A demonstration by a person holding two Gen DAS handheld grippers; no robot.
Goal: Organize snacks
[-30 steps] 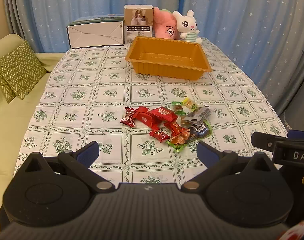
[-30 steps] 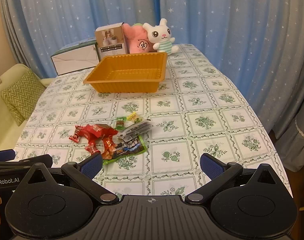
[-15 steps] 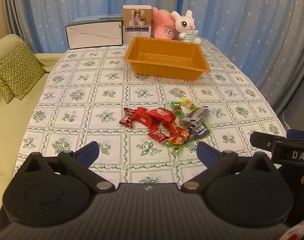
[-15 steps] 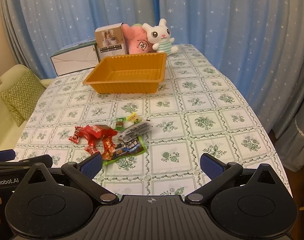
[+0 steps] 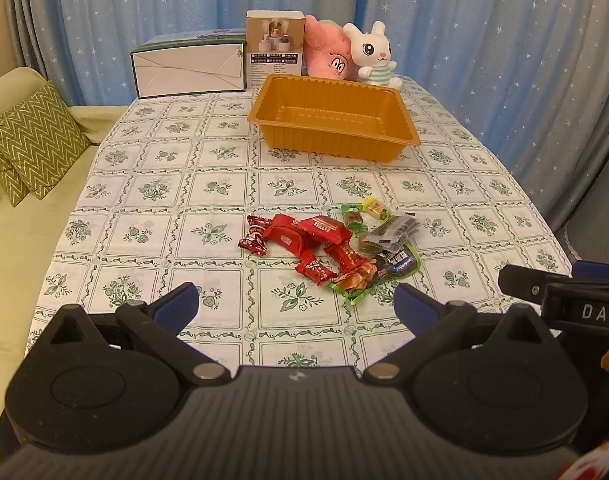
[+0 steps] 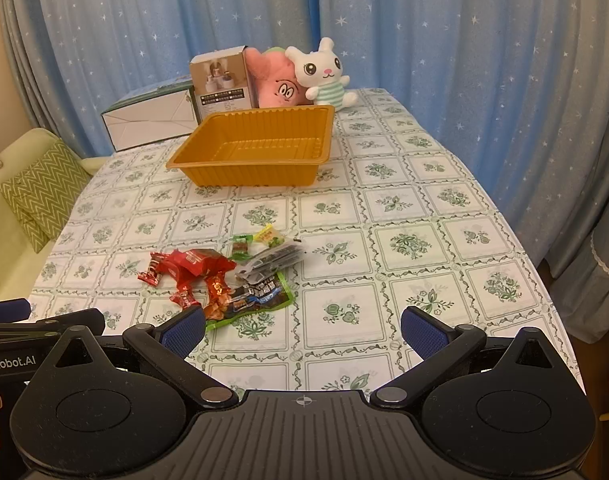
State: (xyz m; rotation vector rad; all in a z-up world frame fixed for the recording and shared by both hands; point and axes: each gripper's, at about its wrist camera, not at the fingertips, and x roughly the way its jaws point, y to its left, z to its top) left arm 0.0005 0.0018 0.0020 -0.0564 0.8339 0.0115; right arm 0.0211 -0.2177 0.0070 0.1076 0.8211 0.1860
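A small heap of wrapped snacks (image 5: 332,246) (image 6: 224,276) lies on the floral tablecloth, red wrappers on its left, green and silver packets on its right. An empty orange tray (image 5: 334,120) (image 6: 252,150) stands farther back. My left gripper (image 5: 296,310) hovers open near the table's front edge, short of the heap, with nothing between its fingers. In the right wrist view my right gripper (image 6: 302,330) is also open and empty, with the heap ahead and to its left. Each view catches the other gripper at its side edge.
At the table's far end stand a white box (image 5: 188,68), a small carton (image 5: 274,50), a pink plush (image 5: 328,58) and a white bunny plush (image 5: 370,54). A sofa with a green zigzag cushion (image 5: 28,140) lies left. Blue curtains hang behind and right.
Both grippers stay open and nearly still. The left wrist view has shifted slightly, so the scene sits a little lower and further left in it.
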